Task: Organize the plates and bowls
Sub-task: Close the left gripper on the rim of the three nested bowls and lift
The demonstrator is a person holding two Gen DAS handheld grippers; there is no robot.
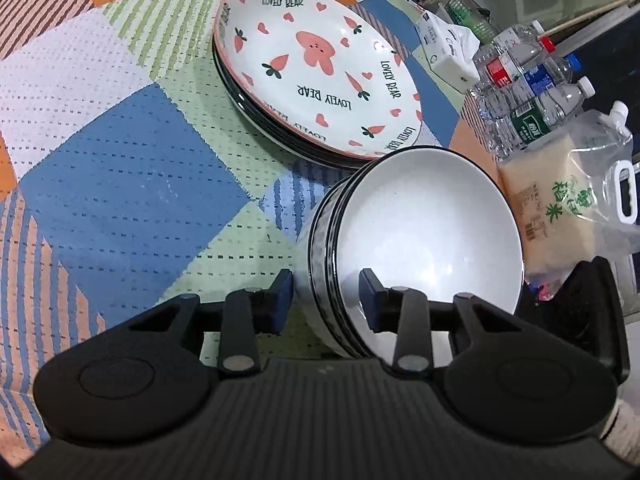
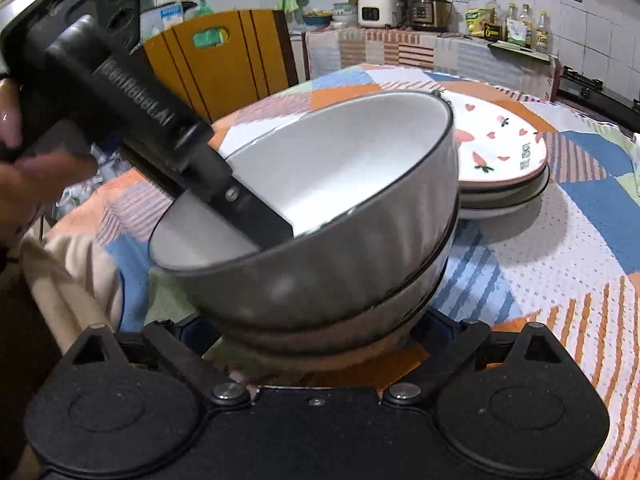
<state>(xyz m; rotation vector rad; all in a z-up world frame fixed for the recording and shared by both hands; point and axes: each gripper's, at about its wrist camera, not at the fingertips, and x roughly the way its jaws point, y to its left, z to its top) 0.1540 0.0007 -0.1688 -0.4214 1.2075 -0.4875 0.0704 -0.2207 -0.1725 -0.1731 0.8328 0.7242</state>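
Observation:
A stack of white bowls (image 1: 432, 224) with black rims stands on the patchwork tablecloth (image 1: 120, 140), the top bowl (image 2: 340, 152) tilted on the ones below. My left gripper (image 1: 328, 300) is shut on the stack's near wall, one pad outside and the other inside the top bowl. One of its fingers (image 2: 256, 216) reaches down into that bowl in the right wrist view. My right gripper (image 2: 320, 332) stands wide open, its fingers on either side of the stack's base and the tips hidden under the bowls. Behind lies a stack of plates (image 1: 316, 68), the top one printed "LOVELY BEAR".
Several water bottles (image 1: 532, 80), a bag of rice (image 1: 560, 208) and a white carton (image 1: 444, 48) crowd the table edge right of the bowls. A person's hand (image 2: 24, 160) holds the left gripper. A yellow chair back (image 2: 224, 60) and a counter with cookers (image 2: 424, 8) stand beyond.

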